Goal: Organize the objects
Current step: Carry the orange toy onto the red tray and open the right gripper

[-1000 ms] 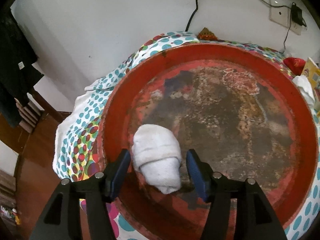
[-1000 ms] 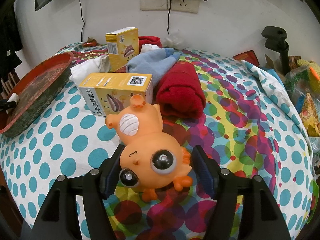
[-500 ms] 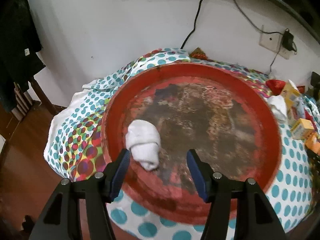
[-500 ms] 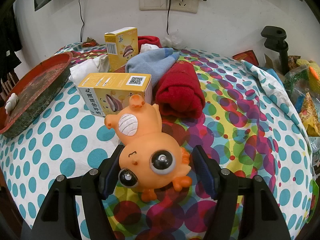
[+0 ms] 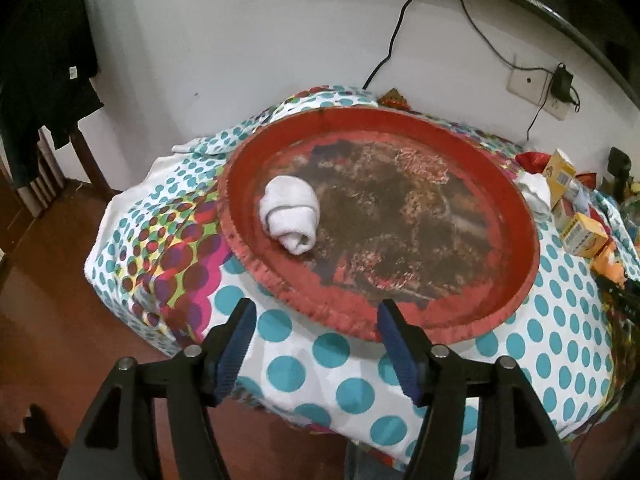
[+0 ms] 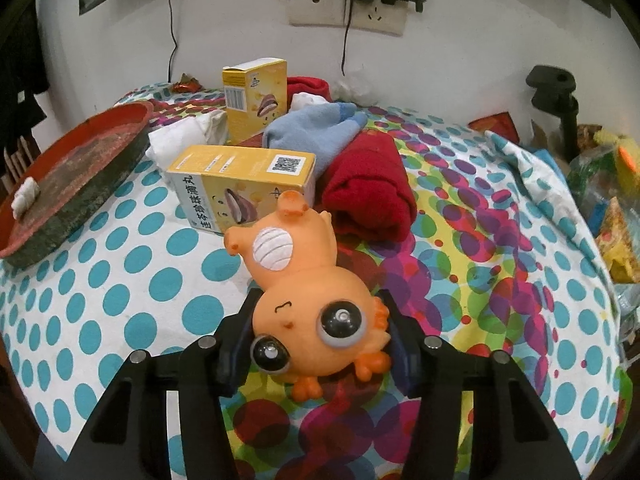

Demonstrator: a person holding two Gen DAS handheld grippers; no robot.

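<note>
— Where is your left hand-held gripper [image 5: 314, 344]?

— Spread, nothing between its jaws, which have just been opening wider. It hangs over the spotted cloth [image 5: 332, 364] just short of the red tray [image 5: 516, 216]. The rolled white sock [image 5: 290, 212] lies inside the tray near its left rim, well apart from your fingers.

— And your right hand-held gripper [image 6: 320, 338]?

— Its jaws have just been closing, and they now pinch the orange toy [image 6: 312, 300] by its head; the toy lies on its back on the cloth. Beyond it a yellow box [image 6: 244, 184] lies flat, touching the toy's feet, with a red rolled cloth [image 6: 368, 190] just to the right.
</note>
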